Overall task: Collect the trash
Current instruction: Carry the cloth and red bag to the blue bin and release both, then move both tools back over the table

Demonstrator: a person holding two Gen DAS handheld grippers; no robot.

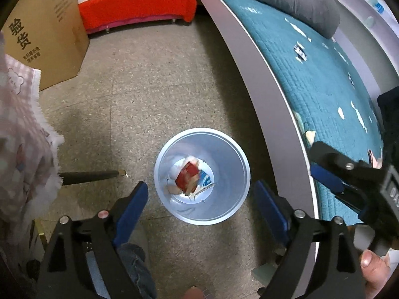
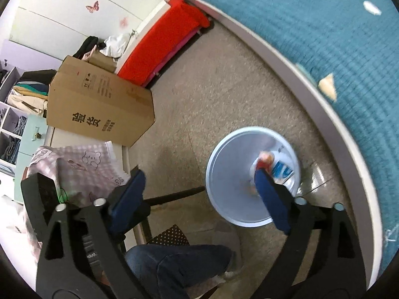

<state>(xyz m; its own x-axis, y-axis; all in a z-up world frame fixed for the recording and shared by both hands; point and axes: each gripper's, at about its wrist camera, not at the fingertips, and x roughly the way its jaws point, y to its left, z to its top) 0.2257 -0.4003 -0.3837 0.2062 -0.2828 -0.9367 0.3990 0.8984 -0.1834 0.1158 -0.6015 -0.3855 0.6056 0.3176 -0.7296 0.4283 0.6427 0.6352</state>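
A pale blue trash bin (image 1: 224, 154) stands on the floor beside the bed. At its bottom lie a red wrapper (image 1: 186, 177), a blue-and-white packet (image 1: 206, 181) and crumpled white scraps. My left gripper (image 1: 202, 194) is open and empty, directly above the bin. My right gripper (image 2: 199, 182) is open and empty, above and left of the bin (image 2: 224, 174); the trash (image 2: 270, 164) shows blurred inside it. The right gripper also shows in the left wrist view (image 1: 331, 172) at the right, over the bed edge.
A bed with a teal quilt (image 1: 311, 74) and grey frame (image 1: 261, 69) curves along the right. A large cardboard box (image 2: 99, 107) stands on the floor at left. A red bench (image 1: 137, 5) is at the back. Pink checked cloth (image 1: 22, 129) hangs at left. My leg (image 2: 179, 266) is below.
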